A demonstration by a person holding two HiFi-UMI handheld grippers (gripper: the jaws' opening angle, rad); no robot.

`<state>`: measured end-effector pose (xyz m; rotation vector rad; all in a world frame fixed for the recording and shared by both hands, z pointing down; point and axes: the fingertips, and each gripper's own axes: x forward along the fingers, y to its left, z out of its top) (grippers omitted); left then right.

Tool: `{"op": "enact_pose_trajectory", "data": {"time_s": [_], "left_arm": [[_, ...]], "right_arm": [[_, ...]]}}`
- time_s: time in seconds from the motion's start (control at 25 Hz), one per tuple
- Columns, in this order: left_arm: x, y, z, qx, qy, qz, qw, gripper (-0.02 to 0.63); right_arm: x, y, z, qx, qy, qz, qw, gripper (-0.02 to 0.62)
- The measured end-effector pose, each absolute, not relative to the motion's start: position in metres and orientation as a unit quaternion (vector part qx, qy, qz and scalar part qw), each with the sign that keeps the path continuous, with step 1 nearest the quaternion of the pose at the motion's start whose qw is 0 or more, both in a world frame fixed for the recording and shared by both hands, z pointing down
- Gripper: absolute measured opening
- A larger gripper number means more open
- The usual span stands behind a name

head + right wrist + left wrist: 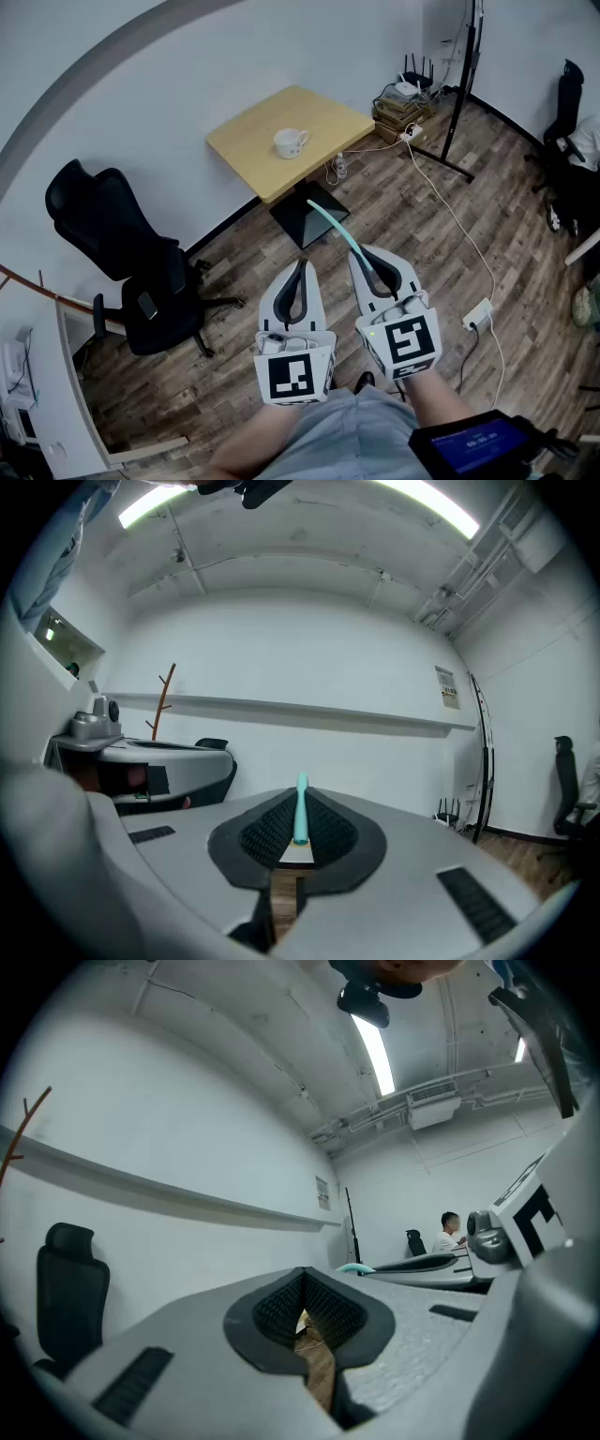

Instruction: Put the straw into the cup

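Right claw (pixel 367 255) is clenched on the straw (pixel 330 223). In the right gripper view the teal straw (pixel 301 810) sits pinched between the pads and pokes out past the tips. In the head view it angles up and left from the claw, towards the table.

Left claw (pixel 300 265) is closed on nothing. The left gripper view shows the tips of the left claw (pixel 305 1277) meeting, with only floor visible through the gap behind them. Both claws are held side by side, low over the wood floor (pixel 394 216), well apart from the table.

The cup (pixel 291 142) is a white mug, upright near the middle of the yellow tabletop (pixel 246 136), handle to the right. It's the only thing I see on the tabletop.

Between me and the cup:
- the table's black base plate (pixel 302 223)
- a small bottle (pixel 342 166) on the floor just beside the table's right edge
- a white cable (pixel 450 211) running from the corner to a power strip (pixel 478 314) right of the right claw

Off to the sides:
- black office chair (pixel 122 253) at left, against the wall
- black stand pole (pixel 459 94) and a stack with a router (pixel 412 82) in the far corner
- a seated person (pixel 450 1230) in the background of the left gripper view
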<state>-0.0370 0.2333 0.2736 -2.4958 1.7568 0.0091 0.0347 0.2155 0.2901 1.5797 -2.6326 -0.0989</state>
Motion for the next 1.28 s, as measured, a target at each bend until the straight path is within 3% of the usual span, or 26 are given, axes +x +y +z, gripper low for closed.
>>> {"op": "enact_pose_trajectory", "data": {"time_s": [0.64,0.84,1.28], "left_arm": [[-0.028,0.242,0.292,-0.808,0.588,-0.007,0.035,-0.003],[-0.024,0.195,0.306,-0.804,0.594,-0.012,0.021,-0.003],[-0.065,0.065,0.322,-0.812,0.583,-0.005,0.002,-0.003]], "right_arm": [[0.048,0.222,0.304,0.497,-0.867,-0.015,0.022,0.02],[0.058,0.177,0.314,0.497,-0.868,-0.002,0.022,0.02],[0.012,0.056,0.326,0.495,-0.868,0.011,0.03,0.02]]}}
